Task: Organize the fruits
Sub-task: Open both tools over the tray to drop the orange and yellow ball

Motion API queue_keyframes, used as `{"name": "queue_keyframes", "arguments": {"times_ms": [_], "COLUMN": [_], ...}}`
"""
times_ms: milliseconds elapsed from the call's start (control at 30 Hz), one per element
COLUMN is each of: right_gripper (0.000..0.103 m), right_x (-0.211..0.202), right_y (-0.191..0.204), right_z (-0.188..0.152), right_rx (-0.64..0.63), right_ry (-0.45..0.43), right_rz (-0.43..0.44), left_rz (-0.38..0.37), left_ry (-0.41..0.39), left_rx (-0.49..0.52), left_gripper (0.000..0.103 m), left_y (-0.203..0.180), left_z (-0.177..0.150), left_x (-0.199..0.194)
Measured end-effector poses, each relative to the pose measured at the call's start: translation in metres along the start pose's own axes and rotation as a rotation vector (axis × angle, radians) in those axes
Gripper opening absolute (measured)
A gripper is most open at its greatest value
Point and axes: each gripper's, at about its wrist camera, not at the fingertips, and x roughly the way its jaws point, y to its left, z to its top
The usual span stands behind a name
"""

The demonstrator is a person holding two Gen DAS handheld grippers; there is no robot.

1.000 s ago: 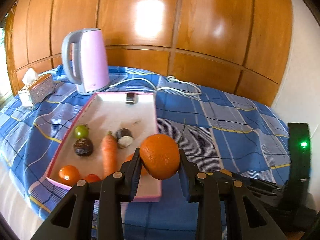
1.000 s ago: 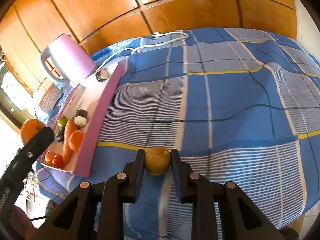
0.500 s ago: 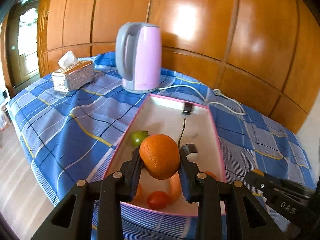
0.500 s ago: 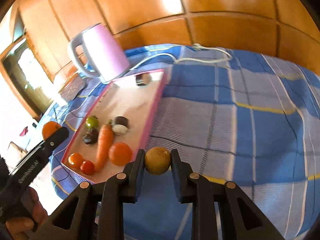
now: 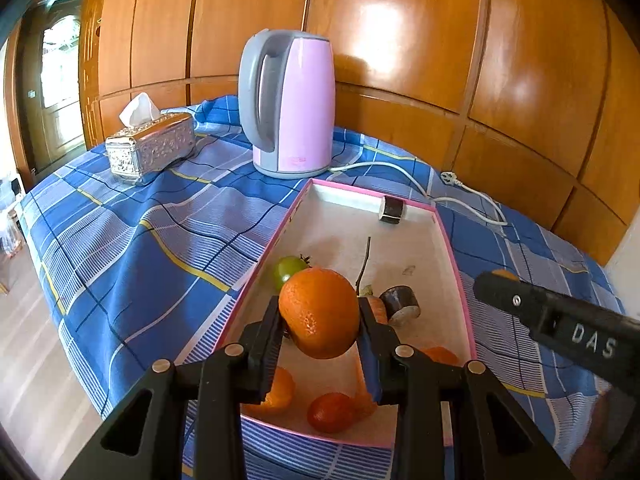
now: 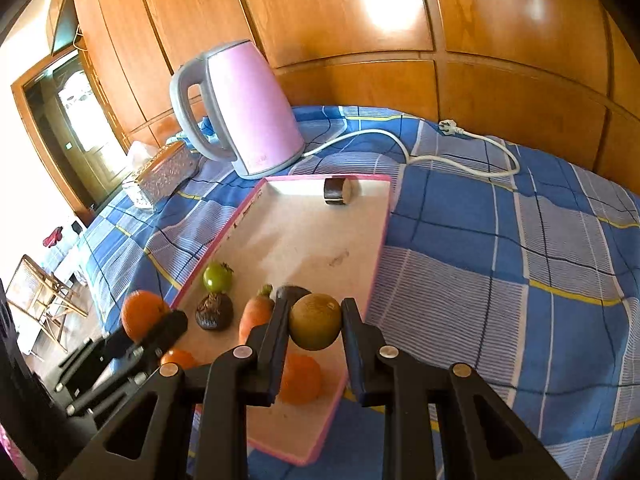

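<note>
Both tongs have been swung over the pink-rimmed white tray [image 5: 450,240] — the left tongs [image 5: 320,332] clamped on a round orange [image 5: 319,312], the right tongs [image 6: 315,330] on a brownish-green round fruit [image 6: 315,321]; 2 drops are judged next.

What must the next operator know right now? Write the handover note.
Left gripper: shut on the orange, held above the near end of the pink tray.
Right gripper: shut on the brown-green fruit, over the tray's near right side.
Already in the tray: green tomato, dark wrinkled fruit, carrot, red tomato, two smaller oranges, and two dark cylindrical pieces, one at the far end.
Left: set both held fruits down in the tray; its far half is mostly bare. No loose fruit shows on the blue cloth.
</note>
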Motion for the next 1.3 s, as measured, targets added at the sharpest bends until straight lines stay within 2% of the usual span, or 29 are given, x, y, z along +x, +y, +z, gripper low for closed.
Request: {"name": "queue_keyframes", "arguments": {"times_ms": [200,533,933,1200,1267,1300], "right_gripper": [0.026,0.026,0.026,0.032,0.033,0.033], "right_x": [0.020,0.035,0.018,-0.006,-0.012,-0.016], "right_y": [0.006,0.002,0.001,0.006,0.007,0.007], "right_z": [0.005,-0.008,-0.015,-0.026,-0.031,-0.035], "right_rx": [0.001,0.010,0.038,0.019,0.016,0.015], "right_ry": [0.028,0.072,0.054,0.001,-0.010,-0.015], "right_rz": [0.013,0.012,0.012,-0.046,-0.068,-0.079], "left_rz": [-0.001,0.001,0.005,0.001,0.002,0.002], "left_ry": [0.016,-0.001,-0.016,-0.043,-0.050,-0.053], "left_rx": [-0.010,0.003,0.007,0.024,0.032,0.033], "left_gripper": [0.037,0.038,0.043,0.043,0.047,0.052], "left_y": [0.002,-0.001,-0.002,-0.002,-0.002,-0.002], "left_z": [0.001,0.002,-0.001,-0.003,-0.006,-0.007], "left_x": [0.009,0.010,-0.003,-0.024,-0.030,-0.033]}}
